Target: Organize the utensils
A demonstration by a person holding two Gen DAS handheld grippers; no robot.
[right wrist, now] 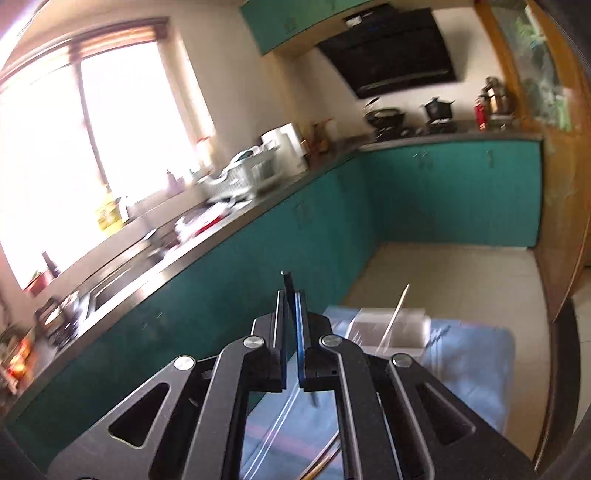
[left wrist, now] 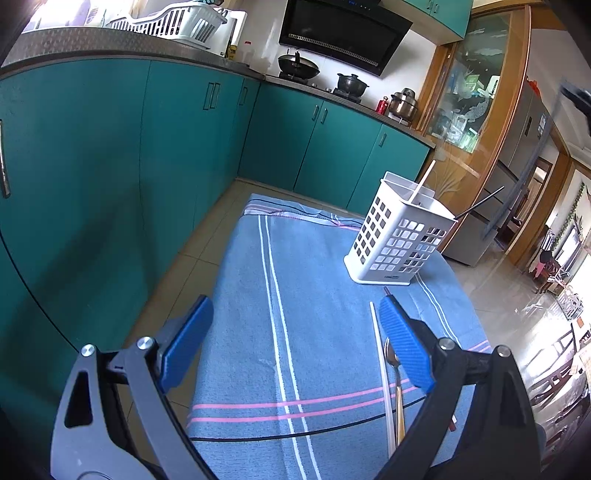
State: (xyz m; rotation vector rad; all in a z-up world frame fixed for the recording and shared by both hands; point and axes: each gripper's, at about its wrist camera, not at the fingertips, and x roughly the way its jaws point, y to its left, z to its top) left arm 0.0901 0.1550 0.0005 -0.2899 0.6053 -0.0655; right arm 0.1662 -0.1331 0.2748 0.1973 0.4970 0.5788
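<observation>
A white slotted utensil holder (left wrist: 399, 240) stands on the blue striped cloth (left wrist: 314, 280). A white chopstick (left wrist: 421, 182) and a black one (left wrist: 480, 205) lean in it. My left gripper (left wrist: 295, 301) hovers open over the cloth, empty. By its right finger lie another white chopstick (left wrist: 380, 362) and a metal spoon (left wrist: 392, 356) with a wooden handle. My right gripper (right wrist: 291, 295) is shut on a thin dark chopstick (right wrist: 286, 280) whose tip sticks out past the pads. It is high above the blurred holder (right wrist: 391, 328) and shows as a dark blur (left wrist: 578, 99) in the left wrist view.
Teal cabinets (left wrist: 110, 166) run along the left and back under a steel counter (right wrist: 221, 240) with a sink, a dish rack (left wrist: 173, 22) and pots. A wood-framed glass door (left wrist: 476, 92) stands right of the table. A reddish utensil end (left wrist: 452, 422) shows behind the left gripper's right finger.
</observation>
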